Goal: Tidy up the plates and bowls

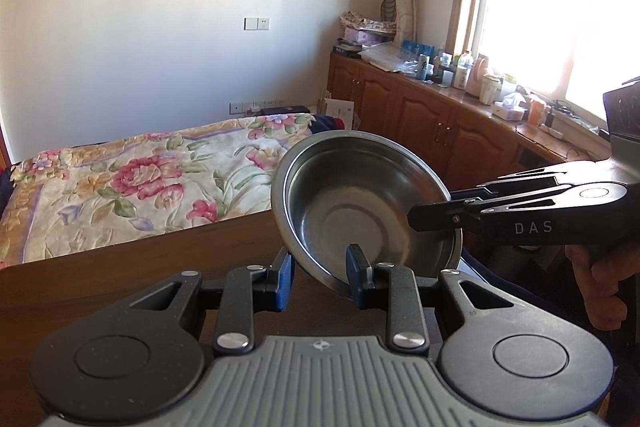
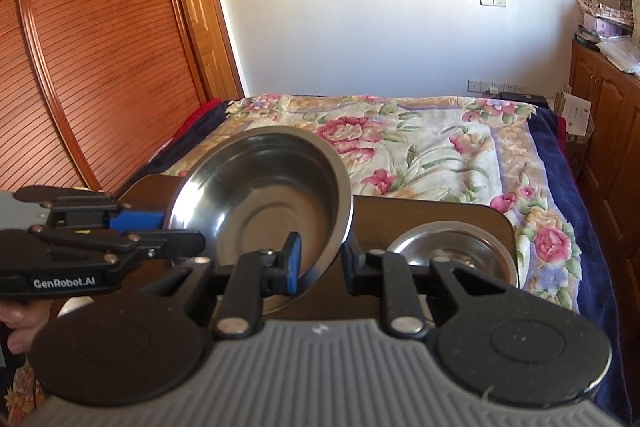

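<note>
- beyond the worktop, the bed with its flowered cover fills the far middle of both views; it carries none of the dishes and only backs the scene, with the wooden cabinets along the right wall under the window.
- the dark wooden worktop lies between the bed and the cameras, and it seems to be where the dishes are sorted.
- above the worktop, the large steel plate-bowl hangs in the air, tilted with its hollow toward the cameras; the tilt seems to follow from being gripped at two spots on its near rim rather than from underneath.
- the left gripper has the lower rim between its blue-padded fingers, one inside the hollow and one outside; they are nearly together, pinching the thin rim.
- the right gripper pinches the rim on the other side in the same way, its left finger inside the hollow; two grips likely keep so wide a dish from swinging.
- a hand shows at the right edge of the left view, wrapped round the right gripper's handle.
- a smaller steel bowl rests upright on the worktop, near and right of the lifted dish, well below it; judging by the task, it is a likely partner for stacking, though the target cannot be told.
</note>
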